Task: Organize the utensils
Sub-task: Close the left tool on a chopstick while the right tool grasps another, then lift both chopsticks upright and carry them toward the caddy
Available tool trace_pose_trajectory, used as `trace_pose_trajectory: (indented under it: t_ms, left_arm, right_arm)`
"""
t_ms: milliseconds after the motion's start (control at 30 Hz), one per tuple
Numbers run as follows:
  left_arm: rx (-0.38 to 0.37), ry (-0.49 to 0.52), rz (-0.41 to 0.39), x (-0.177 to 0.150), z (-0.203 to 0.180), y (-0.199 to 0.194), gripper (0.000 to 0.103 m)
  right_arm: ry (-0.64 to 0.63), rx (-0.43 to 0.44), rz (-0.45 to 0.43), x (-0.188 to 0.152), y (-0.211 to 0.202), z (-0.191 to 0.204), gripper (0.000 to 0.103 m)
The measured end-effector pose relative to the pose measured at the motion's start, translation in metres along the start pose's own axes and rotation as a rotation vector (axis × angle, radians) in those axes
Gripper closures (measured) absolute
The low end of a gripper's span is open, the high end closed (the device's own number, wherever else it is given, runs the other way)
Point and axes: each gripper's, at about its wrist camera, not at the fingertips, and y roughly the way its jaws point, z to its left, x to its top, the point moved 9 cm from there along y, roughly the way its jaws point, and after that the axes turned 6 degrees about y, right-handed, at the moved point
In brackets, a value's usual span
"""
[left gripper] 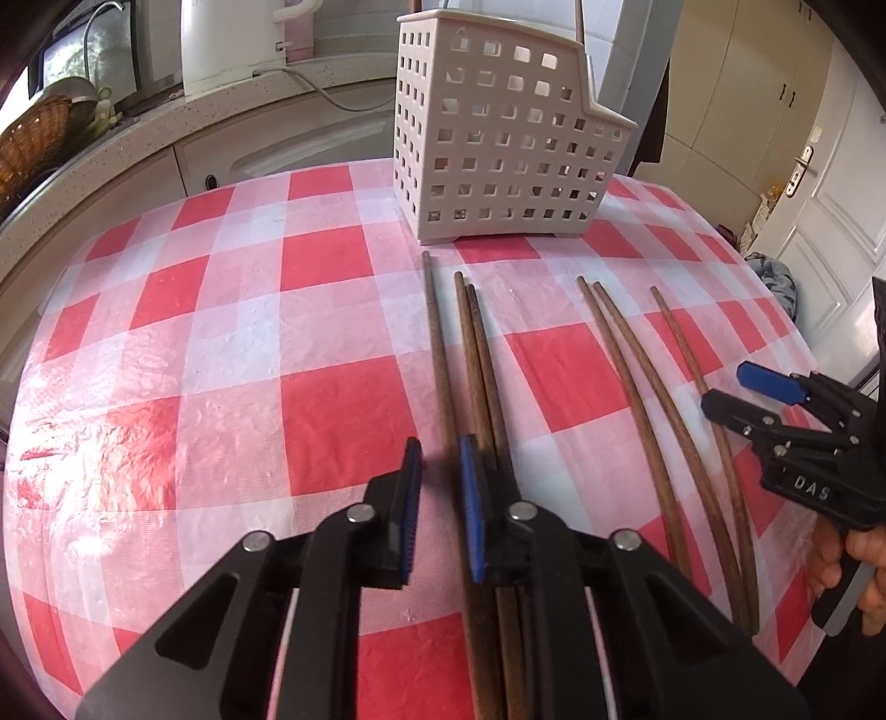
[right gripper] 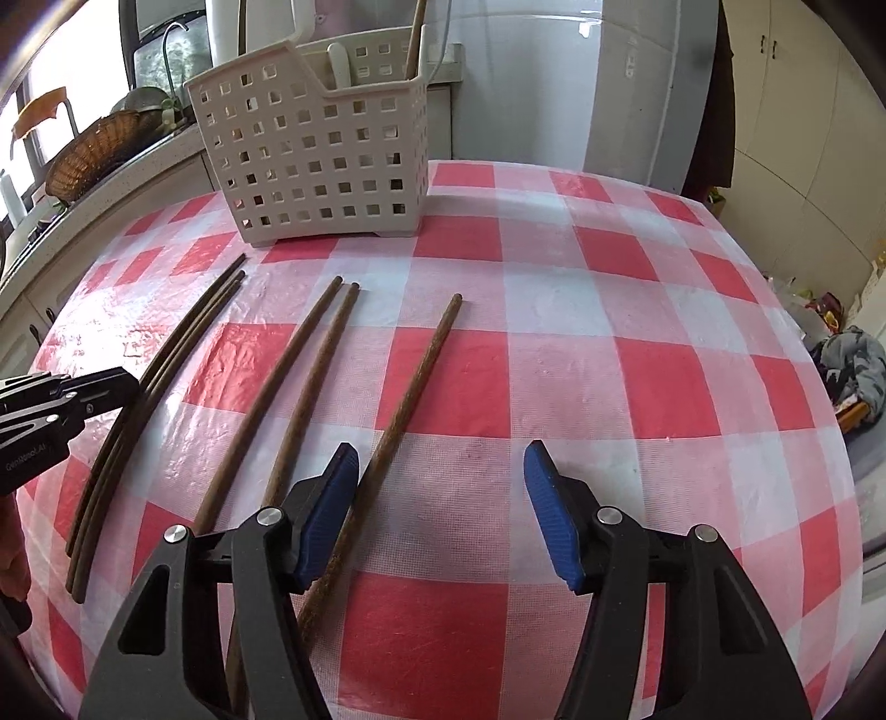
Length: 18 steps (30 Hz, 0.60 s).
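Left claw (left gripper: 440, 482) is hovering with jaws narrowly parted astride the leftmost chopstick (left gripper: 437, 343), not pinching it; right claw (right gripper: 440, 493) is standing spread wide. Six chopsticks are lying on the checked tablecloth (right gripper: 609, 354), near the white basket (right gripper: 315, 149) at the far side.

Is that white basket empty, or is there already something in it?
Not empty. In the right wrist view the basket holds a brown stick and a white handle, both upright.

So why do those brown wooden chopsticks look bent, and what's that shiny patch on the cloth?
Left wrist view: the fisheye lens bows the brown wooden chopsticks near the frame edge; window glare whitens the red-and-white checked tablecloth at left. Right wrist view: the same bowing of the chopsticks, and a duller sheen on the cloth's left side.
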Motion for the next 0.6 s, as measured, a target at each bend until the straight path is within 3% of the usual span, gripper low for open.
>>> trace_pose_trajectory:
  t_ms: [167, 267, 400, 600]
  left_arm:
    - [0.046, 0.001, 0.008, -0.007, 0.010, -0.006, 0.097]
    - [0.069, -0.014, 0.014, -0.015, 0.022, -0.012, 0.098]
    - [0.090, -0.032, 0.019, -0.028, 0.038, -0.020, 0.098]
    - [0.100, -0.084, 0.035, -0.043, 0.060, -0.032, 0.096]
  right_arm:
    - [-0.029, 0.014, 0.001, -0.002, 0.002, 0.005, 0.051]
    - [-0.032, 0.024, -0.001, 0.000, 0.004, 0.006, 0.060]
    - [-0.086, 0.062, 0.005, 0.004, 0.005, 0.014, 0.087]
    - [-0.194, 0.117, 0.037, 0.002, 0.004, 0.024, 0.090]
